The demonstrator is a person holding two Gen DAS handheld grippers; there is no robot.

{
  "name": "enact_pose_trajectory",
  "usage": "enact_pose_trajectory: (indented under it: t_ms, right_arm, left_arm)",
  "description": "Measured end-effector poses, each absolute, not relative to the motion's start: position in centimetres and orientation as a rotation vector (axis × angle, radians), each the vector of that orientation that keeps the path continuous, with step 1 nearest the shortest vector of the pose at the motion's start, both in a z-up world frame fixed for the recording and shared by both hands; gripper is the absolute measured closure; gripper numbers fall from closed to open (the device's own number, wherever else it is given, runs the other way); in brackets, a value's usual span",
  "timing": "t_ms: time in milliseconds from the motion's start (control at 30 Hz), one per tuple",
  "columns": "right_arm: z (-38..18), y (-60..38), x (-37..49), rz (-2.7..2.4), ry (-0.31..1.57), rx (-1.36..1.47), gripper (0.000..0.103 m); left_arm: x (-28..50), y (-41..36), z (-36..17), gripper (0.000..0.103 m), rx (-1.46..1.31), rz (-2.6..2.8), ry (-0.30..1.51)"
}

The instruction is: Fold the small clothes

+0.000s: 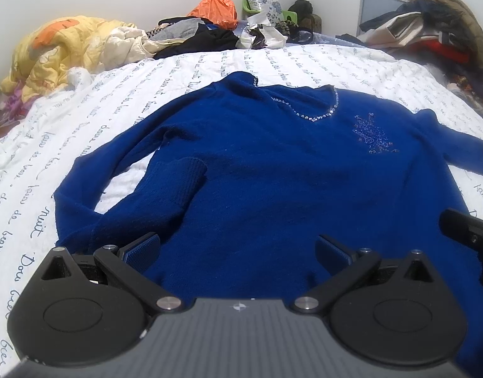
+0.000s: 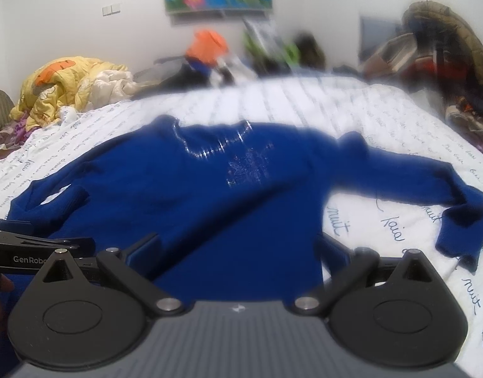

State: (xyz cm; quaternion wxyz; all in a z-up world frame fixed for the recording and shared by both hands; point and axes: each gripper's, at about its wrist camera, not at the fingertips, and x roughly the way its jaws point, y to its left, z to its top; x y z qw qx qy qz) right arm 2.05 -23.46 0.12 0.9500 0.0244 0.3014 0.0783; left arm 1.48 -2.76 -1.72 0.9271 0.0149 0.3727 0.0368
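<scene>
A blue sweater (image 1: 273, 170) lies front-up on the white script-printed bedspread (image 1: 351, 60), its sequinned neckline (image 1: 317, 111) toward the far clutter. The left gripper (image 1: 238, 252) hovers over the sweater's hem, jaws spread wide, holding nothing. The left wrist view shows the left sleeve (image 1: 166, 195) folded onto the body. Only the right wrist view, blurred, shows the right sleeve (image 2: 430, 186) stretched sideways from the sweater; the right gripper (image 2: 238, 250) is likewise agape and empty.

Left gripper (image 1: 238, 250): matte black linkage arms with silver pivot screws, two round black discs, a ribbed grey body bearing a small white star mark, blue ribbed pads (image 1: 142, 247). Right gripper (image 2: 238, 252) looks alike; "GenRobo" lettering shows white.
</scene>
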Motion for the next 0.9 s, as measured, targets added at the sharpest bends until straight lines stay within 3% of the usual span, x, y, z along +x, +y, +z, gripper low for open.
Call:
enact_pose_trajectory:
  t_ms: [900]
  right_arm:
    - [0.0,-24.6,2.0,0.185,0.614,0.076,0.0]
  left_arm:
    - [2.1,-4.8,-1.8,0.0,0.088,0.081,0.774]
